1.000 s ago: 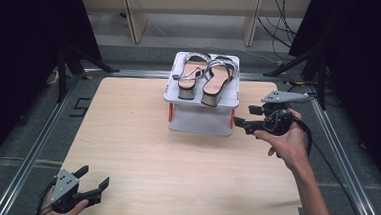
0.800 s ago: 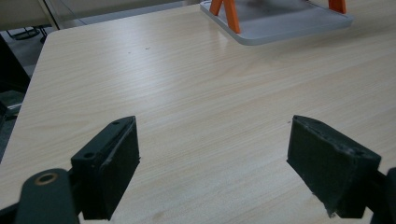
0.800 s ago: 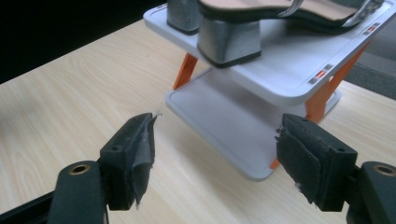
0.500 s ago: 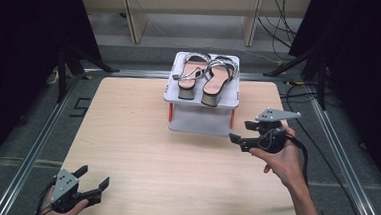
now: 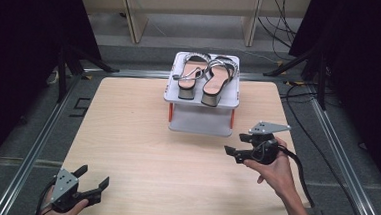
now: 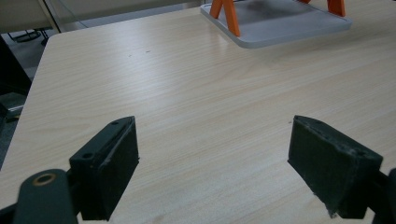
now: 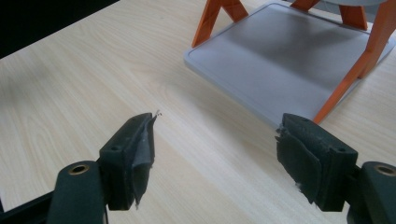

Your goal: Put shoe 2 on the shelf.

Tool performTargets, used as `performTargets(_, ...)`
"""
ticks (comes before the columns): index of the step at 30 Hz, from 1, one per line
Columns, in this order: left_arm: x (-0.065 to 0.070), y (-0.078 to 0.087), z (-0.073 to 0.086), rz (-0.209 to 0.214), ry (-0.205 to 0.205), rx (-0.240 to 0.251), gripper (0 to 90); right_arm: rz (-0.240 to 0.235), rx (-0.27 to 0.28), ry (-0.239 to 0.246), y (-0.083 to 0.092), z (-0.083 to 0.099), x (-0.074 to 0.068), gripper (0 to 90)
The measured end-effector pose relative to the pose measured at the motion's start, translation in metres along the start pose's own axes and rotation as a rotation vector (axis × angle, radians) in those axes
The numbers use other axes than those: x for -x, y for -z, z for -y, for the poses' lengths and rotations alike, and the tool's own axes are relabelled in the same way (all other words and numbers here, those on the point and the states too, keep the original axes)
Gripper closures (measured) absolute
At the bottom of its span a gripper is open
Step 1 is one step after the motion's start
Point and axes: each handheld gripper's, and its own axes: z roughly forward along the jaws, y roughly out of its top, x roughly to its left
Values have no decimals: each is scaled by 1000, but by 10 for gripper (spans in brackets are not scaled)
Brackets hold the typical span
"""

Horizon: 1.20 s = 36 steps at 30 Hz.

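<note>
While my left gripper (image 5: 89, 189) sits low at the near left corner of the table (image 5: 127, 133), its jaws stand wide apart with nothing between them. From above I see it resting at the table's front edge, my hand wrapped around its body. Its own view adds what the high one cannot: the two black pads (image 6: 114, 168) spread over bare pale wood, and far ahead the grey base of the rack (image 6: 275, 23) with an orange leg (image 6: 231, 16) rising from it.

Moving right, the rack (image 5: 202, 95) stands at the far middle of the table. From above I see its top shelf carrying a pair of sandals (image 5: 205, 76), side by side with their block heels towards me. Neither gripper view reaches that shelf; they catch just the lower tray and the legs.

Further right, my right gripper (image 5: 233, 146) hangs just off the rack's near right corner, pointing leftwards, held in my hand with its cable trailing behind. Its jaws are parted too, and empty. Its own view shows worn, frayed padding on the pads (image 7: 142, 149) and, close ahead, the grey lower tray (image 7: 280, 60) bare between orange legs (image 7: 350, 79). The sandals lie well apart from both grippers, up on the top shelf.
</note>
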Motion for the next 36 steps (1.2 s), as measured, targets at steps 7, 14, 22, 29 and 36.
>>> performTargets(7, 0, 1, 0, -4, -5, -2, 156, 6, -24, 35, -7, 5, -7, 264)
performTargets(14, -1, 1, 1, -1, 1, 2, 156, 17, -43, 61, -9, 11, -14, 265)
performTargets(22, 0, 1, 1, -4, -7, -4, 156, 5, -49, 35, -5, 36, -11, 263)
performTargets(29, 0, 0, 1, 2, -4, -4, 156, 7, -60, 14, -1, 48, -10, 259)
performTargets(36, 1, 0, 1, -1, -8, -4, 156, 7, -73, -5, 2, 62, -11, 259)
